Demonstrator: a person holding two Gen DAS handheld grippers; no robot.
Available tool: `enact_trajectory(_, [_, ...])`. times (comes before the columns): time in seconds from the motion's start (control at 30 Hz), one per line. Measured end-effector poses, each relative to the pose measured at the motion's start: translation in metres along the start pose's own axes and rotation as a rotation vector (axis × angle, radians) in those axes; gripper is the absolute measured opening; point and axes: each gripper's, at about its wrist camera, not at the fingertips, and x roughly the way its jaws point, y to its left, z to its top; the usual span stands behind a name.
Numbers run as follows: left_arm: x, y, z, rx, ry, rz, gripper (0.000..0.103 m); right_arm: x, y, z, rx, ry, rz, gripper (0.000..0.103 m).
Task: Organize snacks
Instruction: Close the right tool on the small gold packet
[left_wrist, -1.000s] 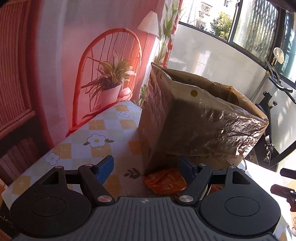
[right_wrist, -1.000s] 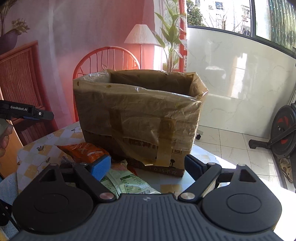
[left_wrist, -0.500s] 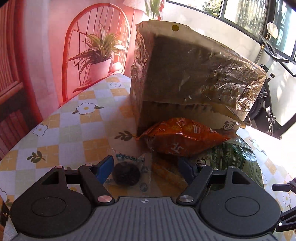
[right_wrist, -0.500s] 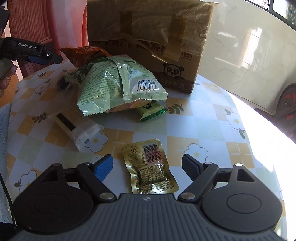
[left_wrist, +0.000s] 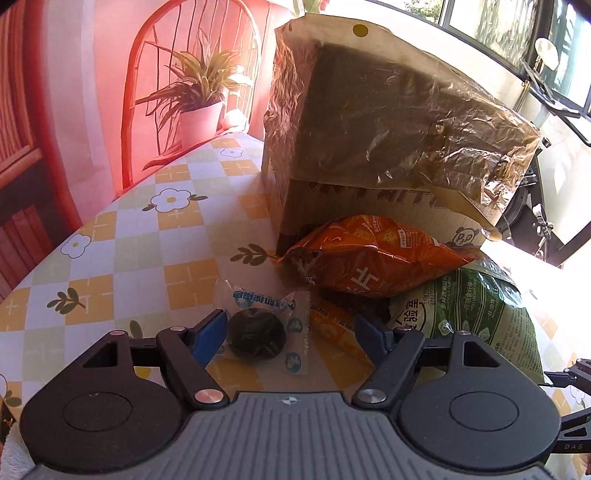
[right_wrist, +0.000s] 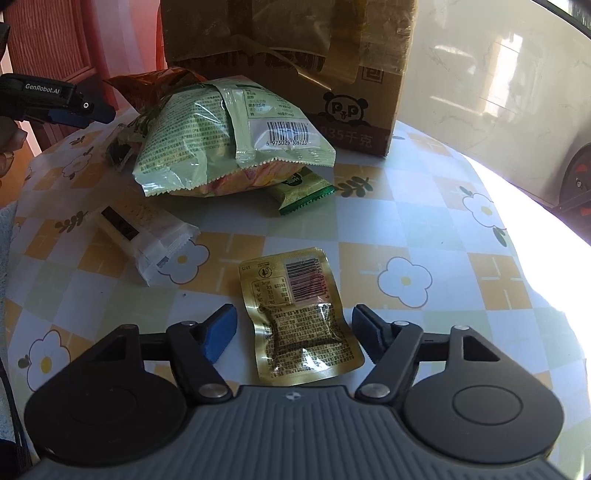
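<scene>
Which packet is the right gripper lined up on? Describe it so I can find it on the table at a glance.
Start at the tall taped cardboard box at the back of the flowered tablecloth, then come forward past the big pale green bag. Lying alone nearest the camera, between the right gripper's closing fingers, is the small gold foil pouch. Only it is gold with a red-tinted barcode label.

Snack packets (right_wrist: 236, 136) before box (right_wrist: 295, 55)

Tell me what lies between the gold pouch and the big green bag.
In the right wrist view, only bare flowered tablecloth separates the gold pouch from the big green bag.
</scene>
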Motion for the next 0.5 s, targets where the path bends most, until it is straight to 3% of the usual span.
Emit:
enact_trajectory(0.17, [0.004, 0.002, -0.002, 0.001, 0.01, -0.01, 0.078, -0.007, 0.004, -0.003, 0.059, -0.053, -0.002, 0.051])
enact_trajectory(0.5, [0.009, 0.008, -0.003, 0.004, 0.025, -0.025, 0.077, -0.014, 0.025, 0.006, 0.257, -0.168, -0.046, 0.05])
